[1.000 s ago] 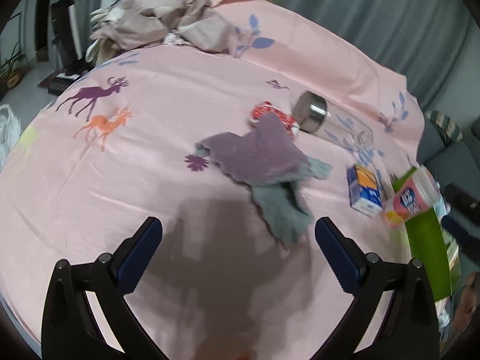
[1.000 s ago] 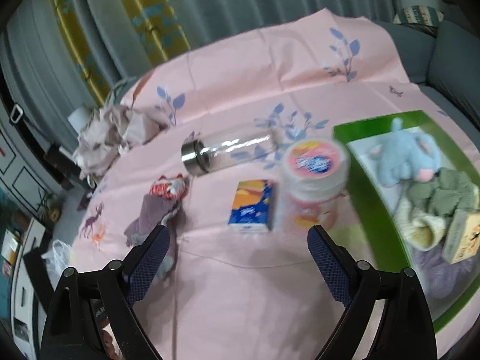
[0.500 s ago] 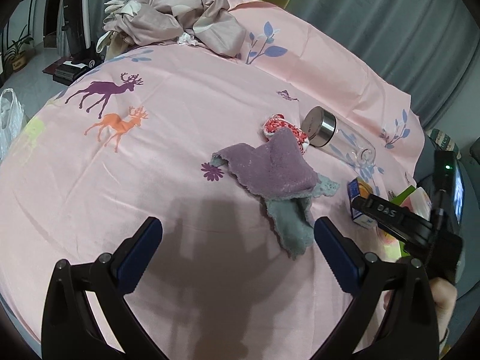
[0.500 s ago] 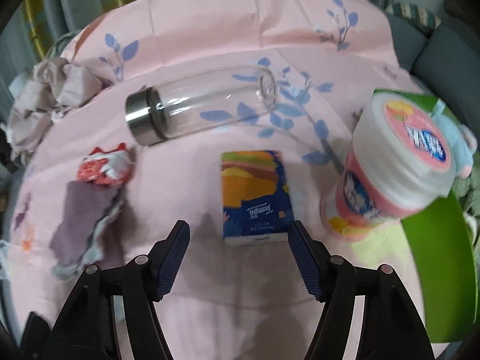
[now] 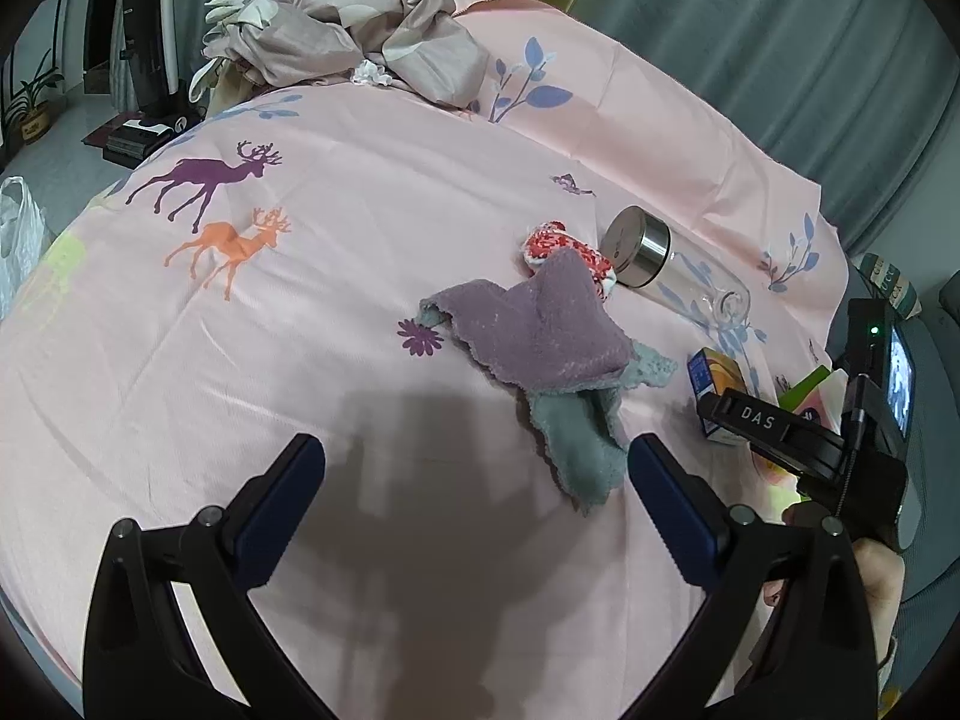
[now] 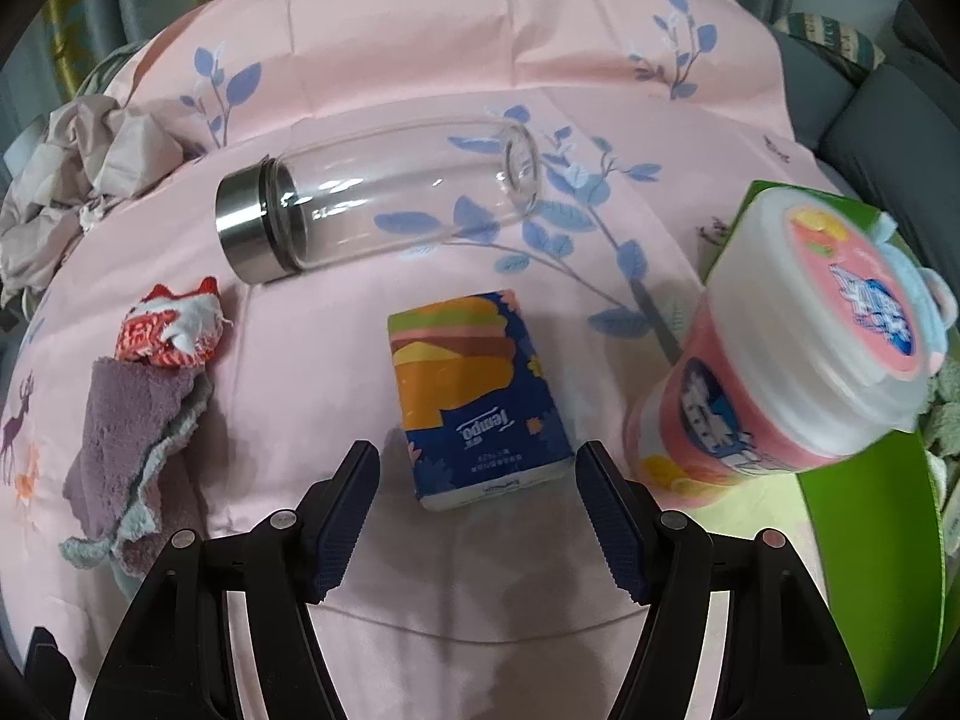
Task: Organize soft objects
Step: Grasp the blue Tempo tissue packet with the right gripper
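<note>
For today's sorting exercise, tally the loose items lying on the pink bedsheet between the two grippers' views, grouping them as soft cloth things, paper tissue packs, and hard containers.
Soft cloth things: 3 (purple towel, grey towel, red-and-white plush toy)
Paper tissue packs: 1 (Tempo tissue pack)
Hard containers: 2 (glass bottle, pink lidded tub)
Total: 6

I see grey curtains (image 5: 750, 42) behind the bed, with a yellow patterned panel (image 6: 66, 0) between them; a grey sofa (image 6: 888, 138) sits right; grey floor (image 5: 60, 144) and a potted plant (image 5: 30, 102) lie left.
</note>
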